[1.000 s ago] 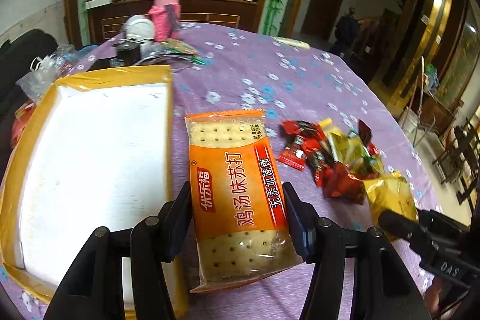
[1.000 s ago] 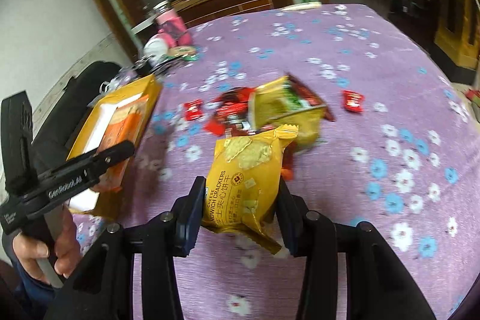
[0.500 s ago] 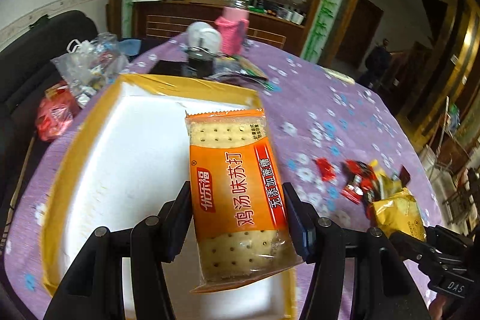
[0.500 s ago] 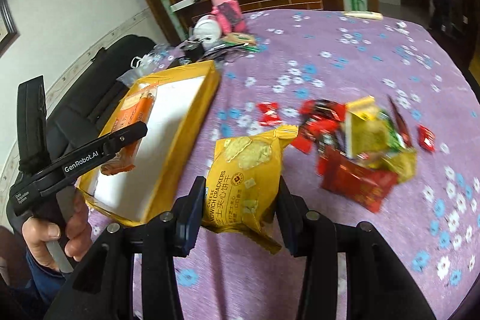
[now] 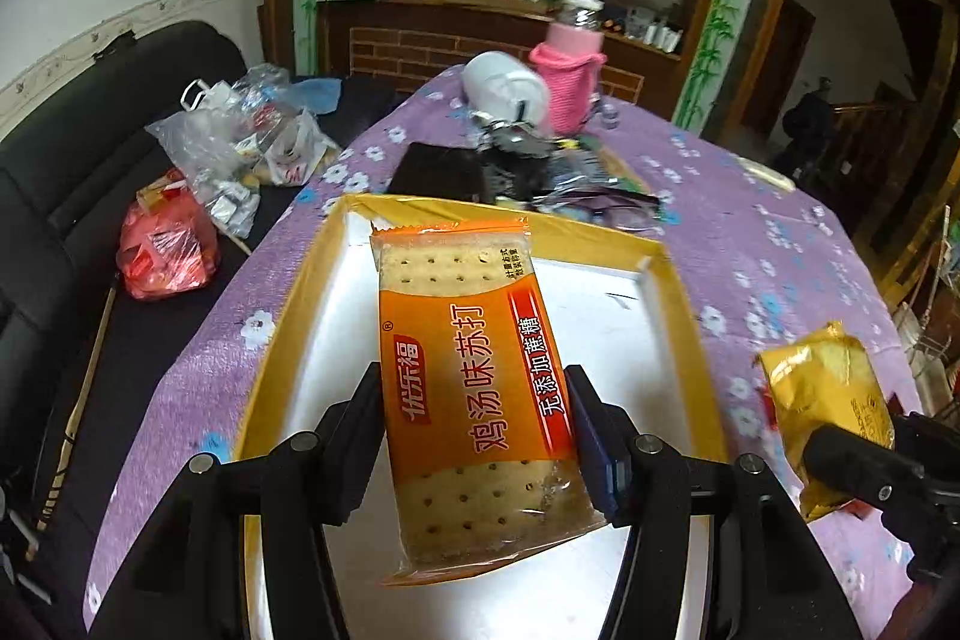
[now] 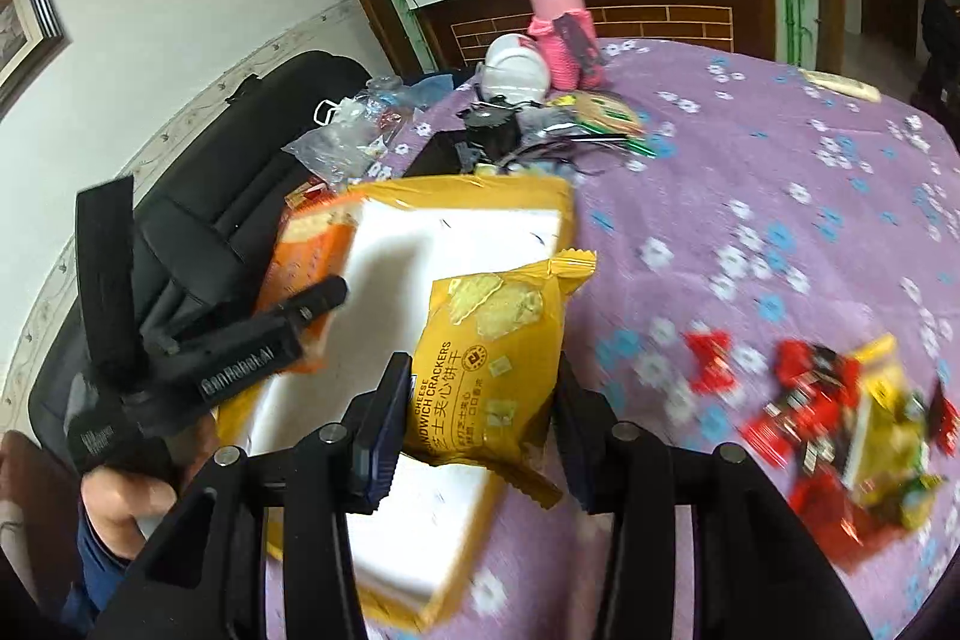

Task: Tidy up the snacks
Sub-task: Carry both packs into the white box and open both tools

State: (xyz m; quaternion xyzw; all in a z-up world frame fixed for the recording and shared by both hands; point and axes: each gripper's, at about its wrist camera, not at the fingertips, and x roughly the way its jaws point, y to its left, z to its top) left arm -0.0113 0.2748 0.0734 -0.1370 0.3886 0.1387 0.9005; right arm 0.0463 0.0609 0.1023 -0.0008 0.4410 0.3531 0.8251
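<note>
Now the orange soda-cracker packet [image 5: 480,400], clamped in the left gripper [image 5: 477,436], hung over the white floor of the yellow-rimmed box [image 5: 678,292], where a second earlier it had been above the purple cloth beside it. The right gripper [image 6: 480,424], pinching the yellow cheese-cracker bag [image 6: 492,340], had also swung over the box, so both looked ready to drop. Loose sweets [image 6: 840,436] at four o'clock were blurred and uncountable.
</note>
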